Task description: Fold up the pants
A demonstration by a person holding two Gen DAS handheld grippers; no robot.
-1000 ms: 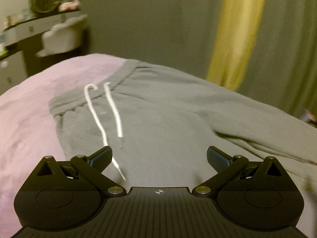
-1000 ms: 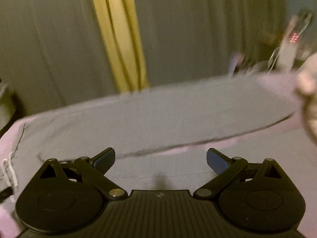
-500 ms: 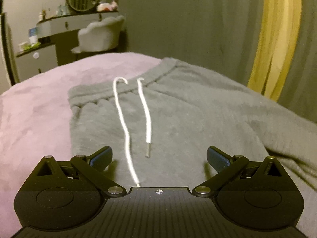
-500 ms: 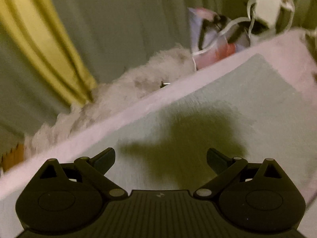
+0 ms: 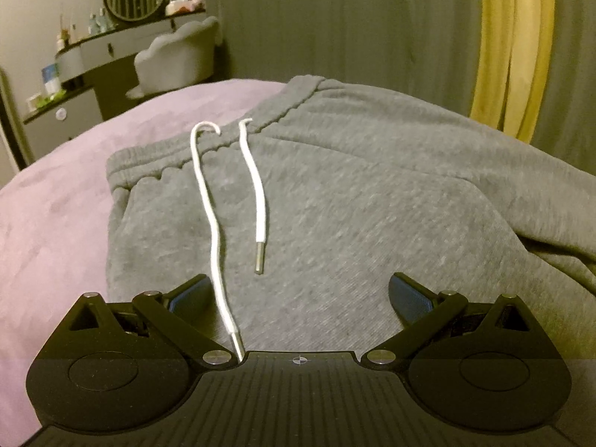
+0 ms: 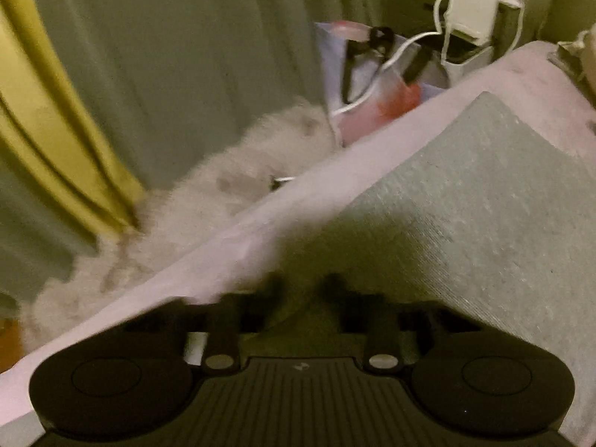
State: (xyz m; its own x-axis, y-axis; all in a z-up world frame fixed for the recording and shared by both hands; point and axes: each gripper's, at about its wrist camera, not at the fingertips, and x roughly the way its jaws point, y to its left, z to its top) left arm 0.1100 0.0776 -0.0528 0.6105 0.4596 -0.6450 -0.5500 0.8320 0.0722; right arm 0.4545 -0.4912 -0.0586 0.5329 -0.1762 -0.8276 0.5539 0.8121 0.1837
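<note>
Grey sweatpants (image 5: 354, 201) lie flat on a pink bedspread (image 5: 52, 216), waistband at the far side, two white drawstrings (image 5: 208, 201) trailing toward me. My left gripper (image 5: 300, 294) is open and empty, low over the upper pants near the waistband's left corner. In the right wrist view a pant leg (image 6: 465, 216) lies near the bed's far edge. My right gripper (image 6: 303, 290) is blurred, its fingers nearly together on the leg's edge fabric.
A vanity desk (image 5: 93, 56) with a round mirror and a grey chair (image 5: 178, 59) stand beyond the bed at left. Grey and yellow curtains (image 5: 510, 44) hang behind. A fluffy white rug (image 6: 208, 193), a bag (image 6: 372, 85) and a charger lie beside the bed.
My left gripper has drifted closer over the waistband area, still open. My right gripper swung to the pant leg at the bed's edge and has closed from wide open.
</note>
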